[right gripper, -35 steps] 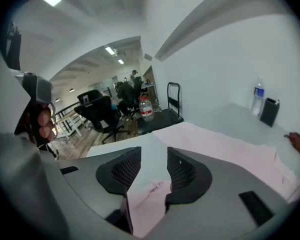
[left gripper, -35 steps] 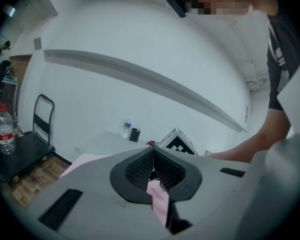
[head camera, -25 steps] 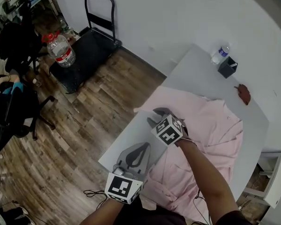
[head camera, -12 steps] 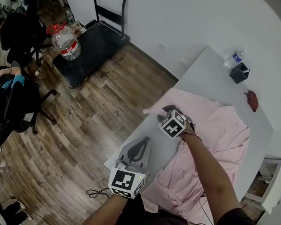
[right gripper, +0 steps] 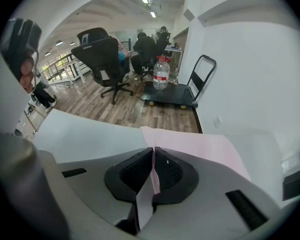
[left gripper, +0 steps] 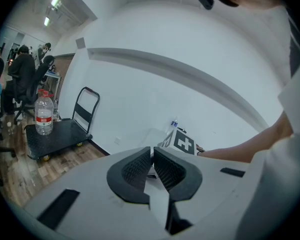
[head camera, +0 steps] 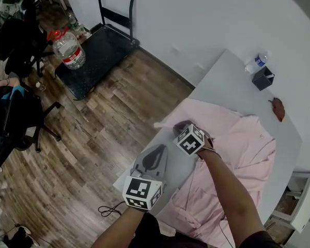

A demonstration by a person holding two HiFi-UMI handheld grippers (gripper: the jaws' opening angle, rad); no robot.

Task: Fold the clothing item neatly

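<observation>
The shirt [head camera: 237,149] lay spread on the tabletop [head camera: 230,81], the right hand-held gripper [head camera: 180,127] closing on its 10 o'clock edge, the left hand-held gripper [head camera: 154,156] clenched empty at 7 o'clock.

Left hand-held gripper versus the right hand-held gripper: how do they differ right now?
Grip: the left hand-held gripper has its jaws shut on nothing; the right hand-held gripper has its jaws closing with pink shirt fabric between them.
Place: the left one is over the bare near corner of the table; the right one is farther in, at the shirt's edge.
Both carry a marker cube.
</observation>
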